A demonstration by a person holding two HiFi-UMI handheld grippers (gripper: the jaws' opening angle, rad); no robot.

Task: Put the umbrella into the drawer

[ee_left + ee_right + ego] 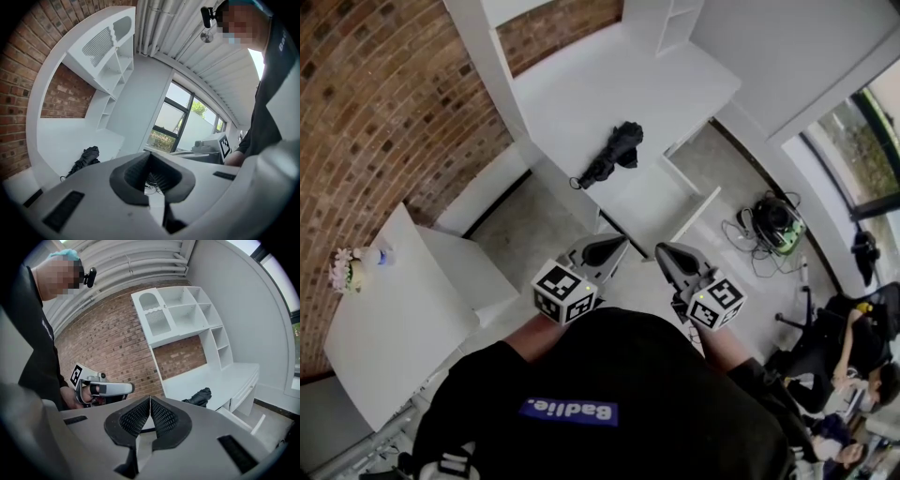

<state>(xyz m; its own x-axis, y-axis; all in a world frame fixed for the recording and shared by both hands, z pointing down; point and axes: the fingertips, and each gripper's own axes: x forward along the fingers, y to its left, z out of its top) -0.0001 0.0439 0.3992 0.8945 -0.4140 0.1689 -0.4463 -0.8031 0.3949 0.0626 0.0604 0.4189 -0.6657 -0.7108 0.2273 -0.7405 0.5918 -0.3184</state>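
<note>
umbrella [612, 155] at desk [619, 84] edge, open drawer [661, 202] just beside

Folded black umbrella [609, 157] lies on desk [581, 89] near open drawer [649, 204].

I'm in an office-like workroom: brick wall [384, 112] at ten o'clock, a white built-in desk [609, 84] with shelves [670, 23] at twelve, tangled cables [759, 234] on the floor [534, 234] at two, people [853, 375] seated at three.

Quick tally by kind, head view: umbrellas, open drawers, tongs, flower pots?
Umbrellas: 1, black umbrella
Open drawers: 1, drawer
Tongs: 2, left tongs, right tongs
Flower pots: 1, flower pot
Total: 5
</note>
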